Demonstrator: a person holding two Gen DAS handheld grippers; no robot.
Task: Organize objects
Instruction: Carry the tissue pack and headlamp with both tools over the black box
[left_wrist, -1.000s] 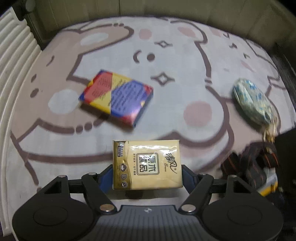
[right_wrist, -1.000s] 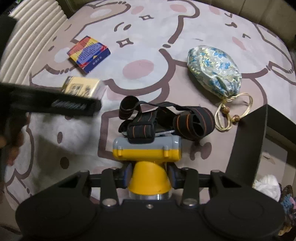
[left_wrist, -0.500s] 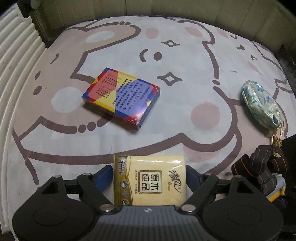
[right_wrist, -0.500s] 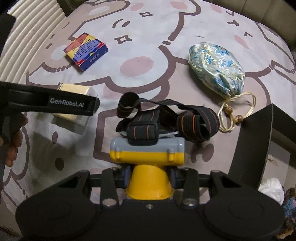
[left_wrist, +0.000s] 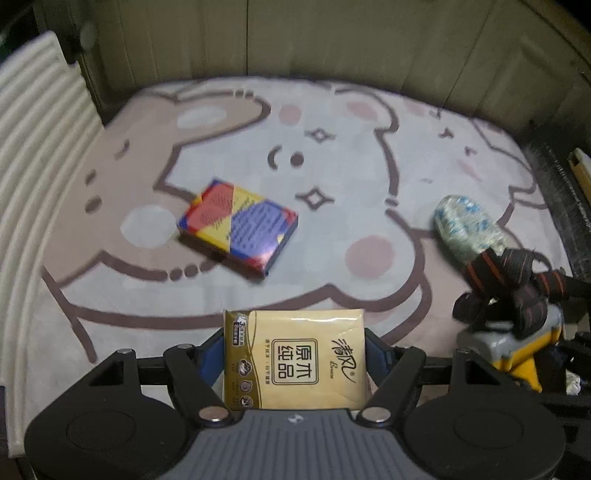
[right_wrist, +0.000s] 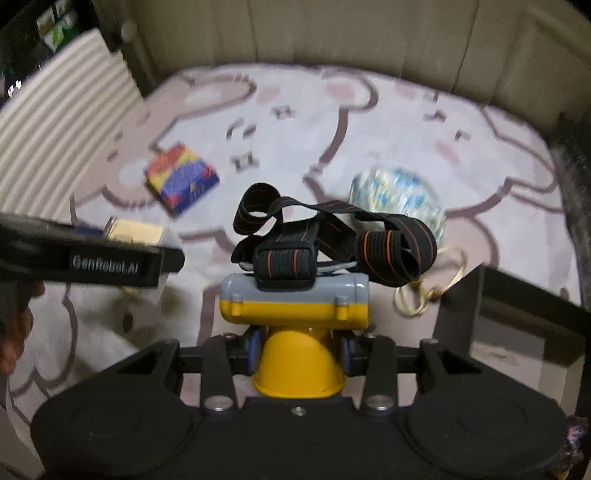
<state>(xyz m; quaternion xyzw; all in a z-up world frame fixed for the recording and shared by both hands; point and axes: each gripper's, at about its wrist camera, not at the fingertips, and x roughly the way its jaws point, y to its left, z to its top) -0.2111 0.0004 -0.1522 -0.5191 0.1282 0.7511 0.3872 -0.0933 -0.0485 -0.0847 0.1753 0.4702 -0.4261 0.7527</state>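
Now the tissue pack (left_wrist: 295, 360) is clamped between the left gripper (left_wrist: 295, 354) jaws, which just tightened, at lower centre; the headlamp (right_wrist: 295, 314) is gripped by the right gripper (right_wrist: 297, 349).

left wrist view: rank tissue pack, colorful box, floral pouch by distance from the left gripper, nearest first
1. tissue pack: clamped between the left gripper's pads, centre bottom.
2. colorful box: lying on the mat ahead, slightly left of centre.
3. floral pouch: far right on the mat, behind the headlamp straps.
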